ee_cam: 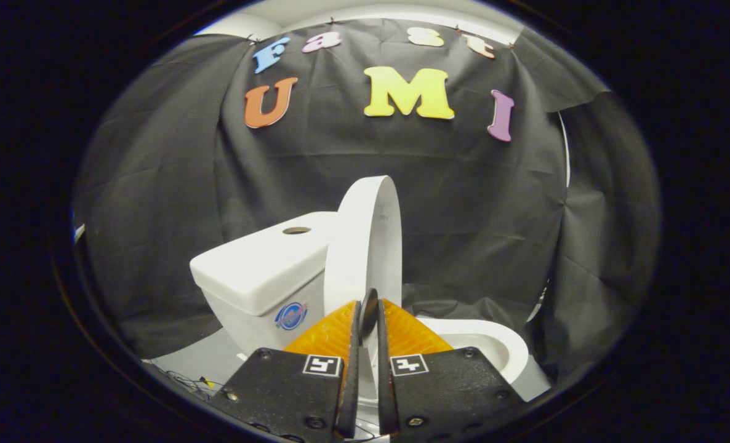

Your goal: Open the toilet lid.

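Over on the left some thin wires [183,384] are lying on the pale floor [202,357] at the foot of the black cloth wall [156,184]. Next along, the white tank [260,271] of the toilet is sitting with a round hole [296,231] in its flat top and a small round sticker [290,315] on its side. Right beside the tank the toilet lid [365,246] is standing upright, seen almost edge-on, leaning close to the tank's front. The gripper [367,320] is reaching in from below, and its fingers [354,344] are drawn nearly together, leaving just a narrow slit between them. A thin dark edge is sitting in that slit at the tips, at the lid's lower rim; I cannot tell whether both fingers are actually pressing on it. To the right of the fingers, the white bowl [494,347] is lying open, its rim curving out beyond them towards the cloth.
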A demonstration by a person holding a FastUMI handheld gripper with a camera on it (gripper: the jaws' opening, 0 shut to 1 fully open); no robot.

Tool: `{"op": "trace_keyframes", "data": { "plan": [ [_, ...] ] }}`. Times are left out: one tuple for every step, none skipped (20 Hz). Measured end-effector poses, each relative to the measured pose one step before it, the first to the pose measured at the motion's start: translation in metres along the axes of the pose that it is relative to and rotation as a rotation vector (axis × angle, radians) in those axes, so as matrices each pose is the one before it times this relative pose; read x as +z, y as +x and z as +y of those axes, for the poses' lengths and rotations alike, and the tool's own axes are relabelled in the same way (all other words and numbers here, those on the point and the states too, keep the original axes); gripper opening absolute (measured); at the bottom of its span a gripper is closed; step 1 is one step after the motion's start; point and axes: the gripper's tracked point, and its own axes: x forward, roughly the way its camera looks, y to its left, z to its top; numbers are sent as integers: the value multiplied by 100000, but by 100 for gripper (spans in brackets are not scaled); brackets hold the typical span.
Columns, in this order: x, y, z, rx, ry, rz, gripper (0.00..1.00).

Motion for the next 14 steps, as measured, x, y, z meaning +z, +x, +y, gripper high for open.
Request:
{"op": "trace_keyframes", "data": {
  "plan": [
    [-82,119,306,429,-1119,157,18],
    [-34,179,381,151,-1566,322,18],
    [-196,112,447,39,-1642,443,20],
    [-32,58,477,167,-1773,371,20],
    [93,141,319,-132,-2033,-80,21],
    [155,0,293,-695,-1983,-184,21],
    [-104,120,262,-615,-1629,-168,22],
    [64,62,443,25,-1278,233,22],
    [-49,154,411,-105,-1549,227,22],
    [-96,102,395,-367,-1926,134,22],
    [-9,1,180,-882,-2538,171,23],
    [122,-81,113,-1283,-3158,-23,23],
    [-6,126,-84,-1019,-3320,-262,24],
    [133,-17,12,-213,-2456,-391,25]
  ]
}}
